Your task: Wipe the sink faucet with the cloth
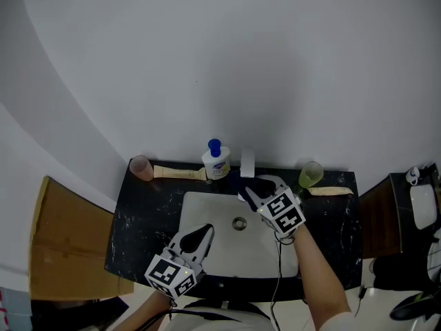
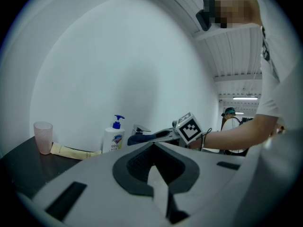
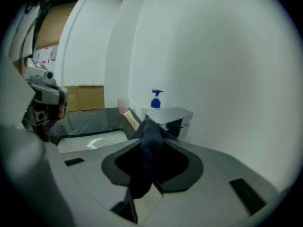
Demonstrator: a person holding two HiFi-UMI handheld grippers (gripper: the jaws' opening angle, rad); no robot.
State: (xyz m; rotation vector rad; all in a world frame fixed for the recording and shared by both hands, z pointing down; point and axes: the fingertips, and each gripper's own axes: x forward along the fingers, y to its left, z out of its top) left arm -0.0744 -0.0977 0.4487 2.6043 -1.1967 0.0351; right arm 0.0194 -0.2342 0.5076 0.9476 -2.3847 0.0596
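The chrome faucet (image 1: 247,163) stands at the back rim of the white sink (image 1: 207,209). In the right gripper view the faucet (image 3: 171,117) lies just beyond the jaw tips. My right gripper (image 1: 252,189) is shut on a dark blue cloth (image 3: 146,155) that bunches out past its tips against the faucet's spout. From the left gripper view the cloth (image 2: 139,138) shows at the tip of the right gripper, in front of the faucet. My left gripper (image 1: 200,236) hangs over the front of the basin, jaws together with nothing in them, well short of the faucet.
On the black counter (image 1: 141,212) stand a soap pump bottle (image 1: 216,161), a pink cup (image 1: 141,167) beside a lying tube (image 1: 178,173), and a green cup (image 1: 311,174) with another tube (image 1: 331,192). A cardboard box (image 1: 65,243) is at the left. The white wall rises close behind.
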